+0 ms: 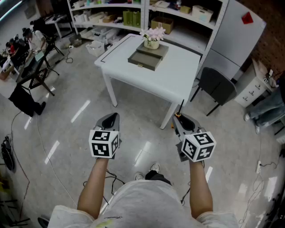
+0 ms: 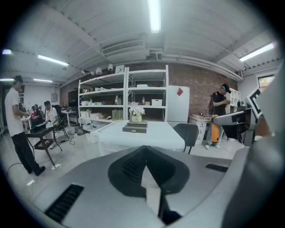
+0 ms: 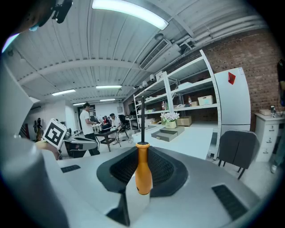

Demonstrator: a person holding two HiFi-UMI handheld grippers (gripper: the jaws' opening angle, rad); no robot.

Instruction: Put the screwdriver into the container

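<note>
Starting nearest, the screwdriver (image 3: 142, 171) is seen clamped in the right gripper (image 1: 183, 124), the jaws closed on its orange handle with the thin dark shaft pointing away toward the far side. The left gripper (image 1: 110, 121) is held beside it, to the left, its jaws pressed together with nothing between them. Both are carried over bare floor (image 1: 142, 129), well short of the white tabletop (image 1: 178, 78).

The tool is judged light and fully stiff, so no sag or flex is to be expected. The smooth moulded handle may be somewhat slippery (a rounded profile can pivot between flat pads). A hold on the thick middle of the handle, as is had now, is judged the right one, since the narrow shaft would offer little to bear on.

Farther off, toward the far edge of the tabletop, a flat grey box (image 1: 144, 60) is taken to be the container, though whether it is open on top cannot be told. A pot of flowers (image 1: 152, 39) stands on its far part, and shelving (image 1: 133, 13) is seen behind.
</note>
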